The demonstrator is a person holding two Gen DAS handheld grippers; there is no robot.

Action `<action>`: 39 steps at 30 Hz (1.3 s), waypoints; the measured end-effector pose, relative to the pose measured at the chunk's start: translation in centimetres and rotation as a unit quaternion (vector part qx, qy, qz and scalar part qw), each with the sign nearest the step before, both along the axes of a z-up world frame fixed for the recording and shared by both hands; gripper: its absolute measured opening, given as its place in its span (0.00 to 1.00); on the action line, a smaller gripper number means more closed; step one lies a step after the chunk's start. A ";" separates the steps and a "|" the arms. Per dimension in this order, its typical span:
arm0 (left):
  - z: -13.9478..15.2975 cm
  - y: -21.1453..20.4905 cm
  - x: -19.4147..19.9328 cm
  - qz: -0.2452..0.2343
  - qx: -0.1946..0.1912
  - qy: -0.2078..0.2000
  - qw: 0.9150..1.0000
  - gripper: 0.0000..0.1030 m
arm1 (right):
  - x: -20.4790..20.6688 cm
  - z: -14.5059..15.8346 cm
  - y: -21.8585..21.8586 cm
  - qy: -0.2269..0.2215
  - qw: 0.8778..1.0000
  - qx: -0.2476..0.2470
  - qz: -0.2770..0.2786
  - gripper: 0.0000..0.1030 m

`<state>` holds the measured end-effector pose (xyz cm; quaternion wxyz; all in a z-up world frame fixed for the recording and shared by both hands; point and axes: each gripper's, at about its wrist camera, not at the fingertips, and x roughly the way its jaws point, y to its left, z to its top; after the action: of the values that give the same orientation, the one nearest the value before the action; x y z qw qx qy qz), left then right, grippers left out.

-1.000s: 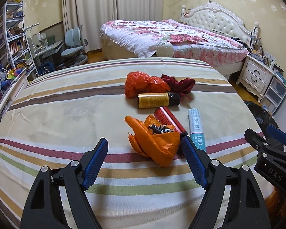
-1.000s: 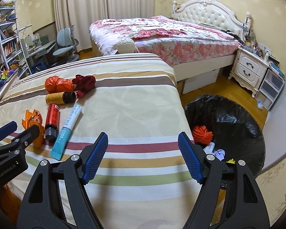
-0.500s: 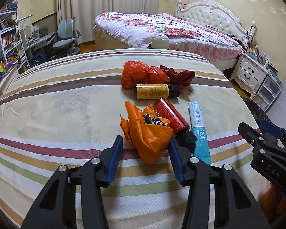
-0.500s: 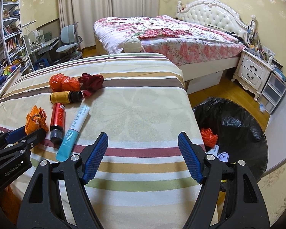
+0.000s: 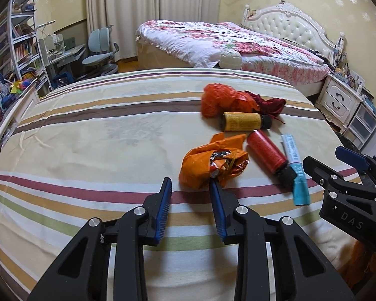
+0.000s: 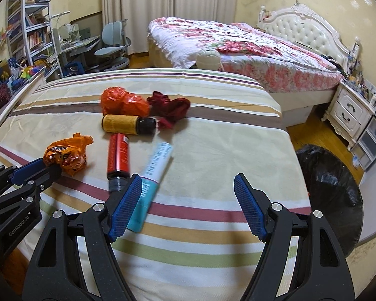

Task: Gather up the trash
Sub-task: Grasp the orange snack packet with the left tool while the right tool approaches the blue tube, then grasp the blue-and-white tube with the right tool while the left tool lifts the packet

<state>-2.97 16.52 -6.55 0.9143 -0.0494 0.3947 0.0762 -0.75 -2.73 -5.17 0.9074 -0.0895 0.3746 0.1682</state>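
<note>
The left gripper [image 5: 190, 183] is closing, far narrower than a second ago, yet the orange wrapper [image 5: 210, 160] sits at its right fingertip, not between the pads; the pinch looks set to miss. The right gripper [image 6: 188, 183], jaws wide and empty, has slid toward the blue tube [image 6: 151, 175] on the striped bedspread [image 6: 213, 138], away from the black bin bag [image 6: 331, 180].

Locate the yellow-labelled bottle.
Lying on its side on the striped bedspread: yellow-labelled bottle sits just in front of the orange plastic bag, behind the red can.
</note>
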 end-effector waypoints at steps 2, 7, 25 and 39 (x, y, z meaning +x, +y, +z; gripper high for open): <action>0.0 0.5 -0.1 0.000 -0.004 0.001 1.000 0.31 | 0.2 -0.2 0.6 0.003 1.000 -0.007 0.004 0.72; 0.1 0.8 -0.5 -0.011 -0.015 -0.004 1.000 0.38 | 0.2 -0.8 1.7 0.014 0.999 -0.026 0.014 0.63; 0.0 -1.8 1.7 -0.070 0.002 -0.001 0.998 0.55 | 0.3 -1.1 -0.4 0.028 0.999 -0.023 -0.007 0.31; 0.1 -1.1 1.1 -0.042 -0.002 -0.010 0.999 0.51 | 0.5 -0.8 -1.8 0.027 0.999 -0.011 -0.024 0.44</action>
<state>-1.82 15.45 -6.42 0.9207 -0.0352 0.3870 0.0360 -0.30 -4.54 -6.01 0.8998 -0.0864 0.4026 0.1445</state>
